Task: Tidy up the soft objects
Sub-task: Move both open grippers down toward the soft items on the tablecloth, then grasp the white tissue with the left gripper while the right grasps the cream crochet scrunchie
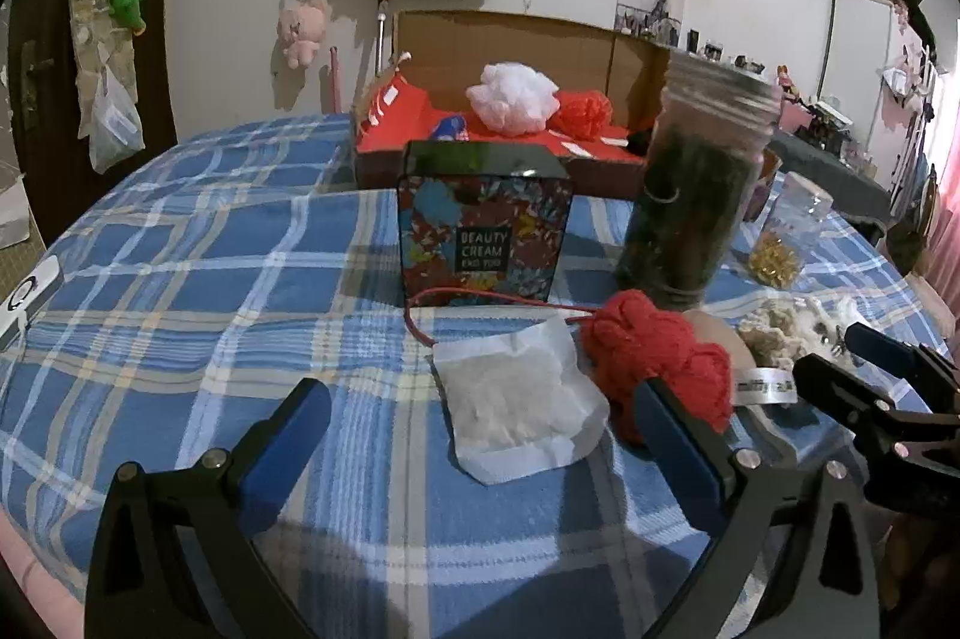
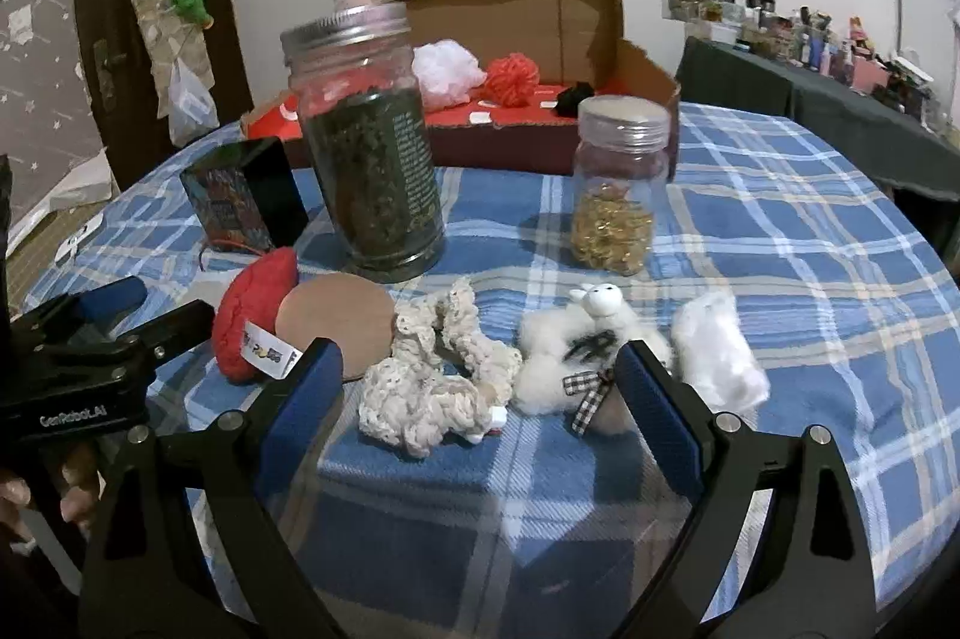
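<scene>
Both grippers stood wide open and empty, ready to straddle a soft item: the left gripper (image 1: 480, 435) over the white padded sachet (image 1: 519, 399), the right gripper (image 2: 474, 387) over the cream crocheted bundle (image 2: 432, 375), both on the blue plaid bench (image 2: 780, 231) before the red-lined cardboard box (image 2: 600, 39).

Blue plaid cloth (image 2: 750, 219); red plush (image 2: 252, 315)

Tall herb jar (image 2: 367, 141), small jar (image 2: 618, 183), printed tin (image 1: 485, 231) on the plaid cloth (image 1: 198, 243)
</scene>
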The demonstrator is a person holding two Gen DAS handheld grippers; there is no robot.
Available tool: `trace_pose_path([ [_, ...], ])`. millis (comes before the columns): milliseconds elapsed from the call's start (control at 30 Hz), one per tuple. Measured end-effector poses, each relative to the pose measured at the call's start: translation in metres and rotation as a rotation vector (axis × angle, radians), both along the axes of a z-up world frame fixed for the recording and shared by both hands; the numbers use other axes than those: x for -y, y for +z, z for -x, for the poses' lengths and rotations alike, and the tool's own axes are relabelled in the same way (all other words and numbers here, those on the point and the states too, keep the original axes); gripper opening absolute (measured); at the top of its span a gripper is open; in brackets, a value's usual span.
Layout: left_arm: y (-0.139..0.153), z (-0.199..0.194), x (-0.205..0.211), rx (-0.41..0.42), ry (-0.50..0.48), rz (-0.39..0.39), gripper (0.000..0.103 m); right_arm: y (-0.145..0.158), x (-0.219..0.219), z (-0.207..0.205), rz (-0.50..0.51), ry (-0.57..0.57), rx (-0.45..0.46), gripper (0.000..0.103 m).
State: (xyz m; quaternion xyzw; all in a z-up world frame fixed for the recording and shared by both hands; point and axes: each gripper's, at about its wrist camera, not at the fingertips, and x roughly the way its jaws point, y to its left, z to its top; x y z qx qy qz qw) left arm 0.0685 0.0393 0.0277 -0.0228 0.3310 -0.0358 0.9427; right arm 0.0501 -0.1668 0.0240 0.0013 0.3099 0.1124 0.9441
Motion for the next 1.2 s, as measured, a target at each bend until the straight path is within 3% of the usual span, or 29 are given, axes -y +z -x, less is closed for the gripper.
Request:
trace_pose_path([
  [67, -0.003, -0.004, 0.001, -0.016, -0.014, -0.003, 0.093, -0.002, -0.004, -0.001, 0.015, 0.008, 0.005, 0.092],
  [133, -0.004, -0.006, 0.002, -0.031, -0.026, -0.004, 0.080, -0.004, -0.007, -0.001, 0.036, 0.020, 0.012, 0.084],
  [200, -0.005, -0.007, 0.003, -0.032, -0.041, -0.008, 0.070, -0.005, -0.009, -0.001, 0.062, 0.021, 0.025, 0.062],
  [233, -0.006, -0.007, 0.004, -0.030, -0.052, -0.008, 0.060, -0.006, -0.010, 0.000, 0.068, 0.029, 0.032, 0.057],
  [267, -0.006, -0.007, 0.004, -0.030, -0.063, -0.005, 0.056, -0.008, -0.011, -0.001, 0.053, 0.061, 0.015, 0.055],
  [300, -0.006, -0.006, 0.005, -0.027, -0.062, -0.010, 0.049, -0.009, -0.011, -0.002, 0.050, 0.070, 0.006, 0.048],
  [333, -0.005, -0.006, 0.005, -0.023, -0.063, -0.012, 0.036, -0.010, -0.013, 0.000, 0.065, 0.070, 0.017, 0.039],
  [367, -0.004, -0.006, 0.005, -0.021, -0.060, -0.013, 0.031, -0.010, -0.015, 0.001, 0.078, 0.081, 0.022, 0.029],
  [400, -0.003, -0.006, 0.003, -0.020, -0.058, -0.006, 0.024, -0.011, -0.015, 0.001, 0.074, 0.090, 0.016, 0.029],
  [633, 0.013, 0.001, 0.004, 0.022, -0.099, 0.037, 0.022, -0.003, -0.004, 0.006, -0.003, 0.104, 0.034, 0.027],
  [900, 0.025, 0.006, 0.024, 0.057, -0.182, 0.053, 0.022, 0.009, -0.003, 0.007, -0.008, 0.109, 0.059, 0.027],
  [1200, 0.027, 0.007, 0.028, 0.054, -0.189, 0.053, 0.022, 0.009, -0.001, 0.006, -0.017, 0.105, 0.054, 0.027],
])
